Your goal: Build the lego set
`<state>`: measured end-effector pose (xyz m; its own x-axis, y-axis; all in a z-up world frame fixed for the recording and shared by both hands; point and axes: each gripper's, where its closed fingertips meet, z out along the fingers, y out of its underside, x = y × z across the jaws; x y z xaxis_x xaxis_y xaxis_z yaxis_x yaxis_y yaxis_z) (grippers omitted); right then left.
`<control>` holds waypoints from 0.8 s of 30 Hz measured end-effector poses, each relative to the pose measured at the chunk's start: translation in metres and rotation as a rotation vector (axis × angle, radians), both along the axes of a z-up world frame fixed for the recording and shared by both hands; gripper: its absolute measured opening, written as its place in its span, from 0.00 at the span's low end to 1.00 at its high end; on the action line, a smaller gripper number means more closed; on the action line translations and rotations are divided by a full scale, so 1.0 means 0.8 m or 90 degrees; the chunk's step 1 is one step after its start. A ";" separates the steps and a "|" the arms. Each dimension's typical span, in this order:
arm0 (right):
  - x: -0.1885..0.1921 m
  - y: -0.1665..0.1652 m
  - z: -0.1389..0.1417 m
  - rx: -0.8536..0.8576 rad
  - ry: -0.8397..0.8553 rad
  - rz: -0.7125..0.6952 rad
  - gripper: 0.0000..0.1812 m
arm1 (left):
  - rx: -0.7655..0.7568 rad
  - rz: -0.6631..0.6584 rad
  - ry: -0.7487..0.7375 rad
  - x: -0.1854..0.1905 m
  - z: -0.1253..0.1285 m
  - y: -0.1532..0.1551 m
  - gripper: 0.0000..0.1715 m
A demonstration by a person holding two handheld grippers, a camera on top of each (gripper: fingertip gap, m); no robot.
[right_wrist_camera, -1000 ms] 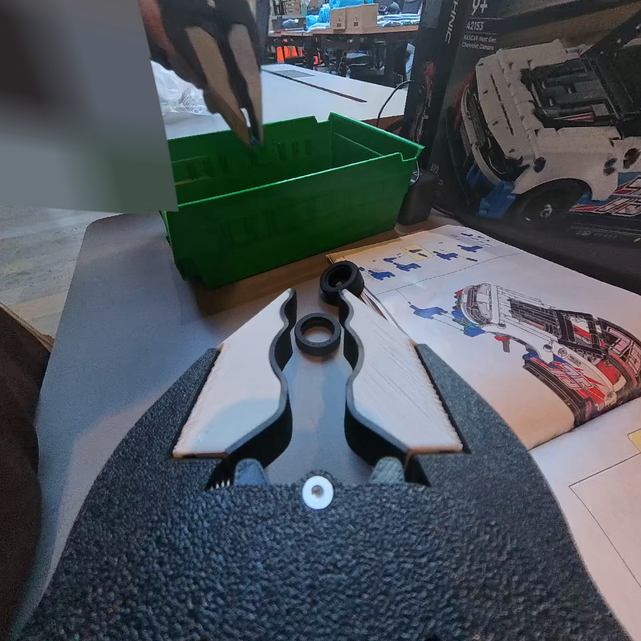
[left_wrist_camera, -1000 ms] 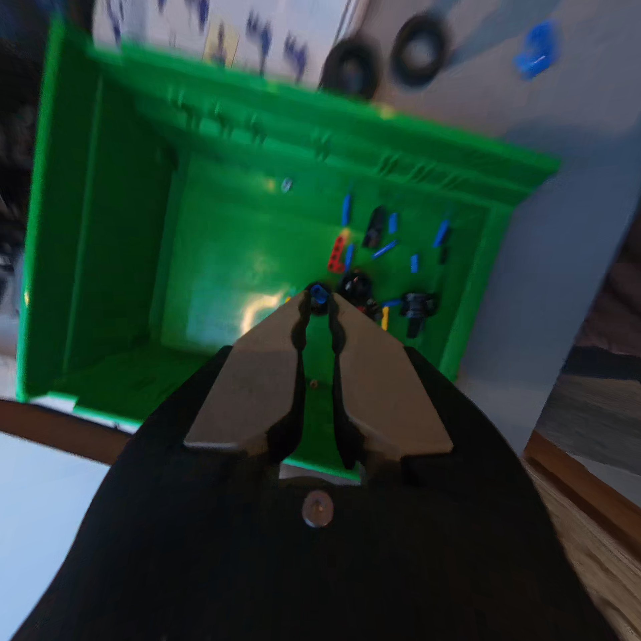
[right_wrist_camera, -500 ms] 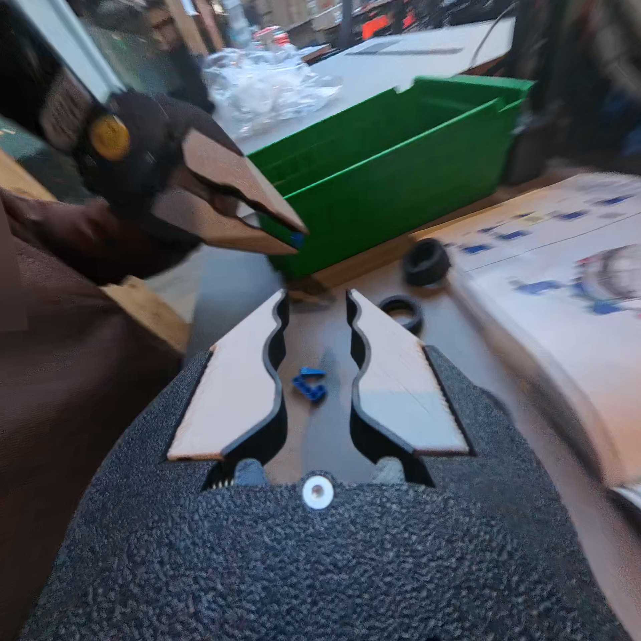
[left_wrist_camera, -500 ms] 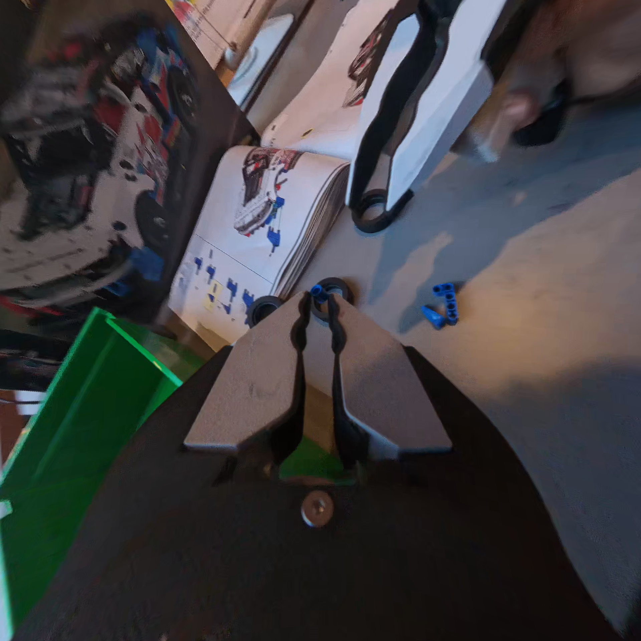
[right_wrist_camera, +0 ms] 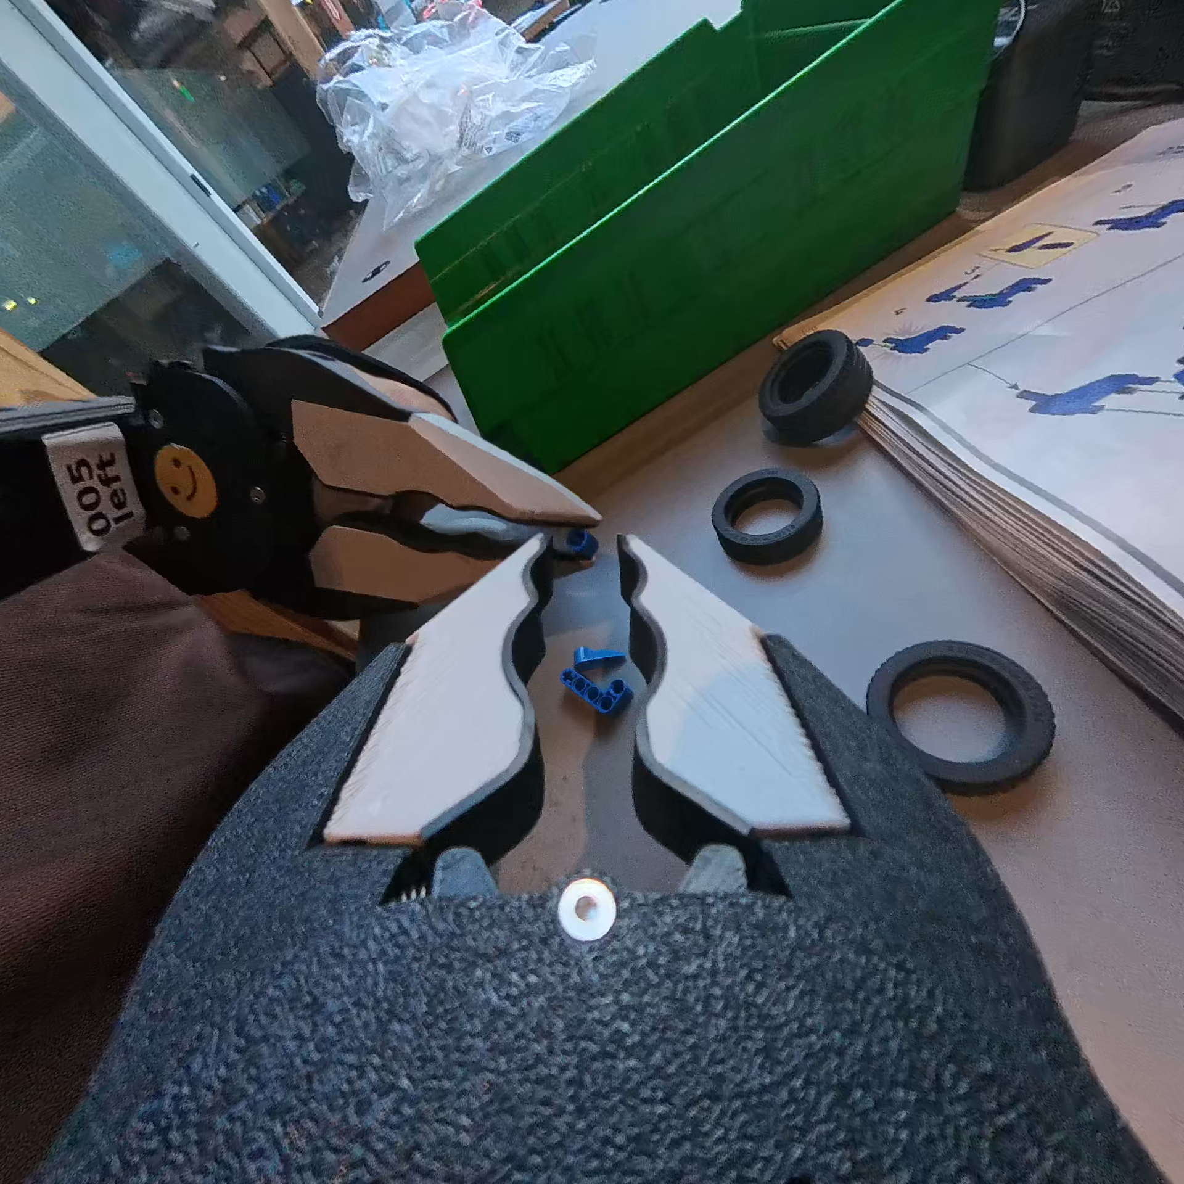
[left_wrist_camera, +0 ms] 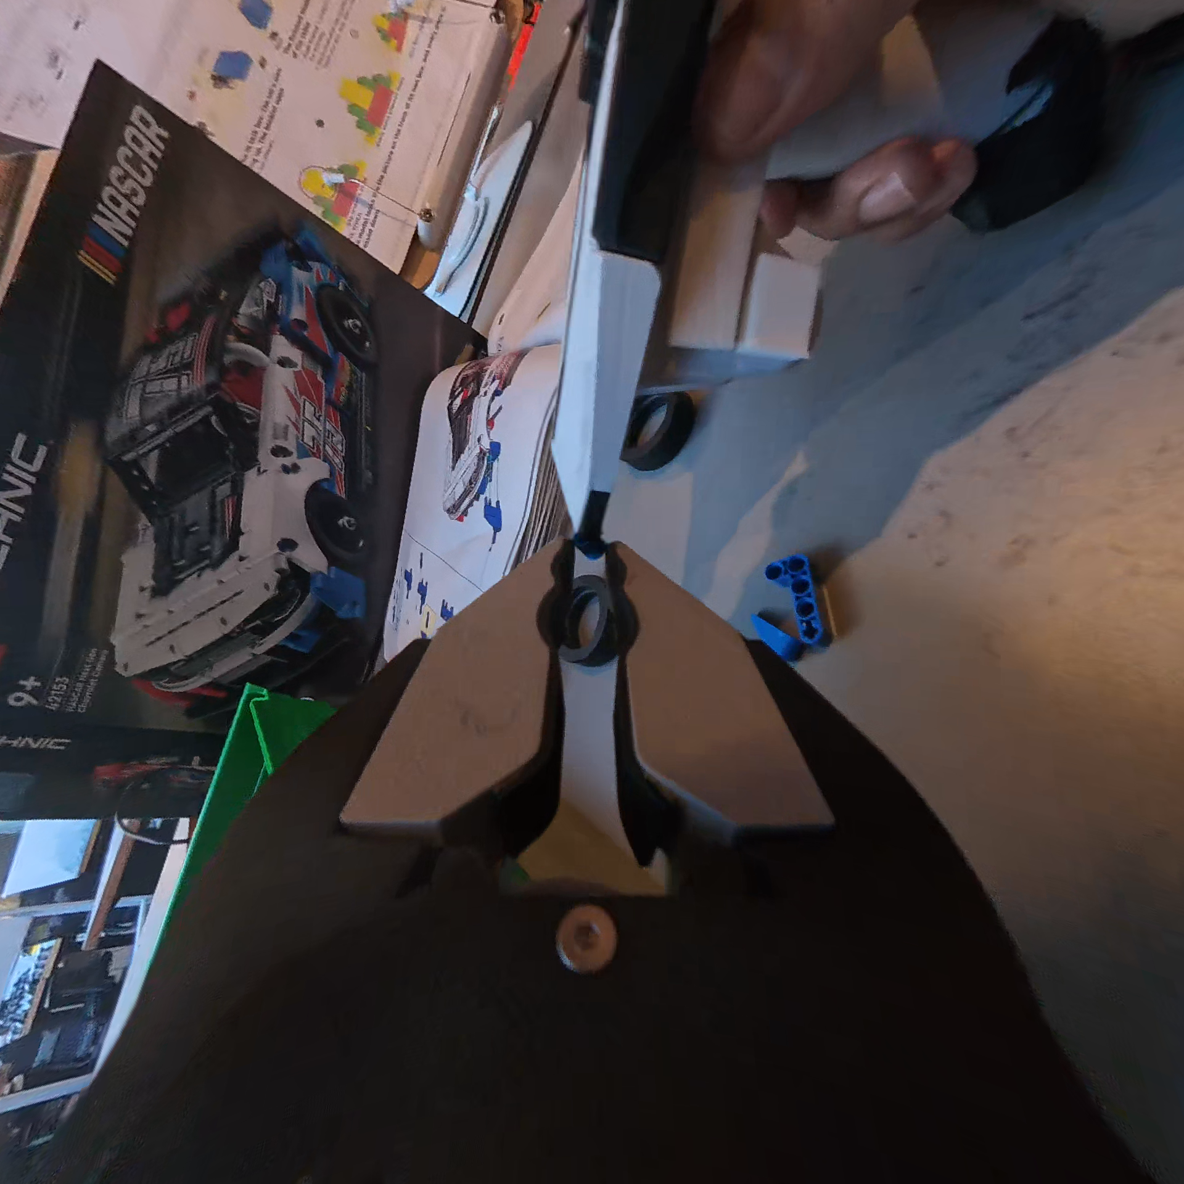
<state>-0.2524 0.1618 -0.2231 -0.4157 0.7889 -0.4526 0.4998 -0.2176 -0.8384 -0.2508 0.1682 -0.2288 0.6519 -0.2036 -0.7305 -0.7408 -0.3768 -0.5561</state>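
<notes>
**Left gripper pinches blue pin at right gripper's tips**

Right wrist view: right gripper (right_wrist_camera: 583, 544) sits at frame centre, fingers parted with a clear gap, nothing between them. Left gripper (right_wrist_camera: 580, 528) enters from the left edge, fingers closed on a small blue pin (right_wrist_camera: 580, 541); the pin sits just beside the tip of the right gripper's left finger. Contact between pin and that finger cannot be judged.

On the grey mat (right_wrist_camera: 865, 596), seen through the right gripper's gap: a blue angled beam (right_wrist_camera: 596, 692) with a small blue wedge piece (right_wrist_camera: 596, 655) just above it, touching or nearly so.

Three black tyres at right of frame: one flat at lower right (right_wrist_camera: 960, 716), one flat at mid right (right_wrist_camera: 767, 516), one tilted against the manual's page edge (right_wrist_camera: 814, 386). Open manual (right_wrist_camera: 1057, 359) fills the right edge. Green bin (right_wrist_camera: 673, 256) at upper centre, contents hidden from this view. Crumpled clear bags (right_wrist_camera: 448, 96) behind it.

Left wrist view: the pin (left_wrist_camera: 588, 544) shows at the left gripper (left_wrist_camera: 589, 551) tips, meeting a right gripper finger that comes down from the top. A hand (left_wrist_camera: 833, 128) holds that gripper, upper right. Beam (left_wrist_camera: 801, 599) lies right of centre; set box (left_wrist_camera: 192, 416) at left.
</notes>
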 end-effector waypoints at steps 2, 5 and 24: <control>0.000 -0.001 -0.002 0.019 0.001 0.002 0.10 | -0.002 -0.007 0.003 0.003 -0.004 -0.001 0.03; 0.000 -0.003 -0.006 0.047 0.000 0.011 0.09 | -0.004 -0.012 0.011 0.003 -0.006 -0.002 0.04; 0.021 0.015 -0.090 0.288 -0.152 0.035 0.04 | -0.077 0.050 -0.243 -0.005 -0.042 -0.052 0.15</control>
